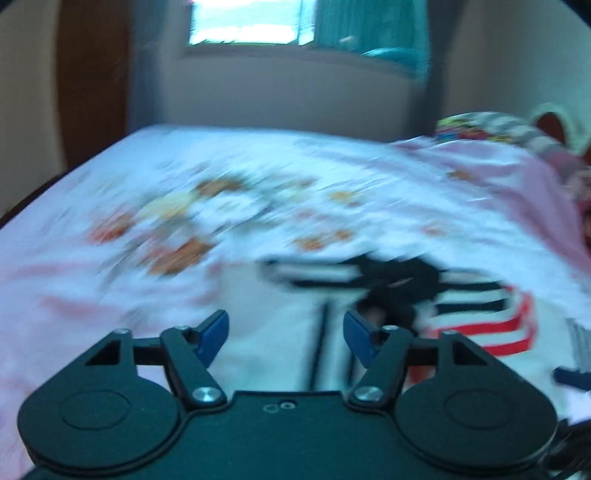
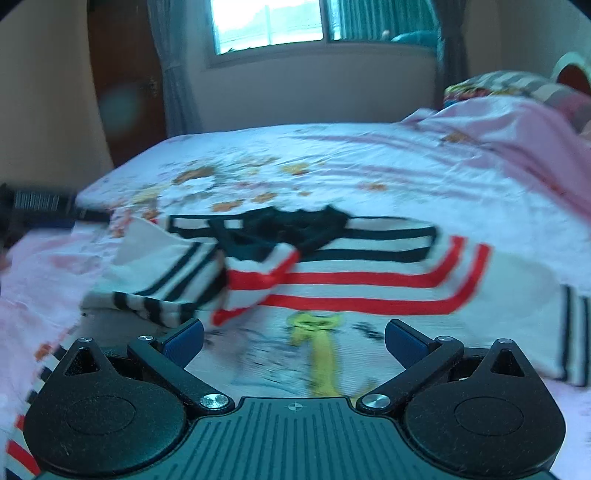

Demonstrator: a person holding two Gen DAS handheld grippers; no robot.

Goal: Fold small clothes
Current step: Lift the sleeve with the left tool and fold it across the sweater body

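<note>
Beyond the left tool, blurred striped shirt

I see a white shirt with black stripes near its black collar, red stripes below them, and a yellow print on its front. One sleeve, folded over beside the collar, repeats the black and red bands. Under the shirt, the bed sheet is pale pink and white with an orange, yellow and brown floral pattern. Beyond the shirt hangs a teal curtain. My left claw and right claw are black with blue pads.
</note>
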